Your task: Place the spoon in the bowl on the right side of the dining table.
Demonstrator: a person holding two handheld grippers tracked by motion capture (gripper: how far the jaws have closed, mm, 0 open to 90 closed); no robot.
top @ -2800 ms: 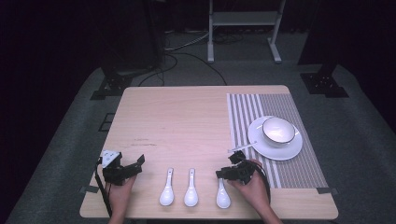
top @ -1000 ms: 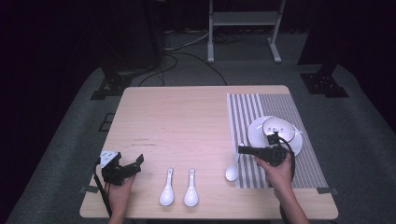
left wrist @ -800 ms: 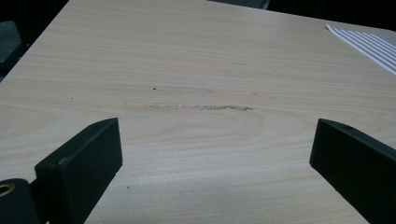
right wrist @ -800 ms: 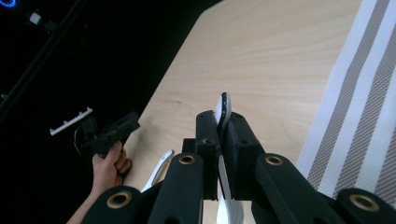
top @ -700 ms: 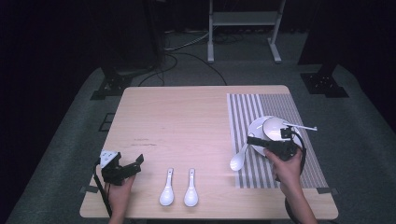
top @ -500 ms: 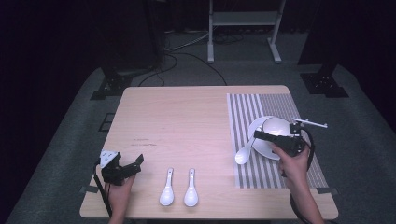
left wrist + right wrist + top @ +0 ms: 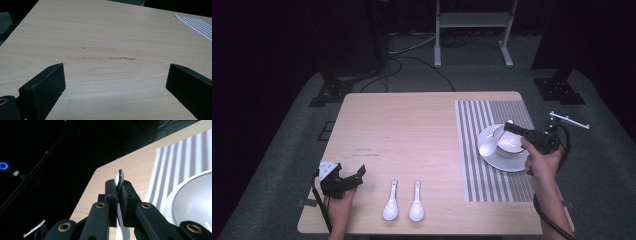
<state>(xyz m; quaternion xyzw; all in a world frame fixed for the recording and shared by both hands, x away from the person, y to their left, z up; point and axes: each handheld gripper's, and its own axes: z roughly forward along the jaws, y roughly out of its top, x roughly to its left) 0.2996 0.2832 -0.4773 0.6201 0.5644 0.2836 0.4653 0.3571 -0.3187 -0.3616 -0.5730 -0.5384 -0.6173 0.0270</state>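
My right gripper [image 7: 511, 126] is shut on the handle of a white ceramic spoon [image 7: 488, 145]. The spoon's scoop hangs down over the left rim of a white bowl [image 7: 513, 144], which sits on a white saucer [image 7: 507, 163] on the striped placemat [image 7: 479, 170]. In the right gripper view the spoon handle [image 7: 120, 176] sticks up between the shut jaws of that gripper [image 7: 119, 187], with the bowl [image 7: 195, 197] just to the right. My left gripper [image 7: 358, 173] rests open near the table's front left corner. Its own view has the left gripper [image 7: 115, 75] with bare wood between the jaws.
Two more white spoons [image 7: 390, 202] [image 7: 416, 201] lie side by side near the front edge, right of my left gripper. The wooden table [image 7: 412, 130] is bare in the middle. Dark floor with stands and cables surrounds it.
My right gripper lifted the rightmost of three spoons off the front of the table and carried it right and away, up to the bowl. The left gripper stayed put.
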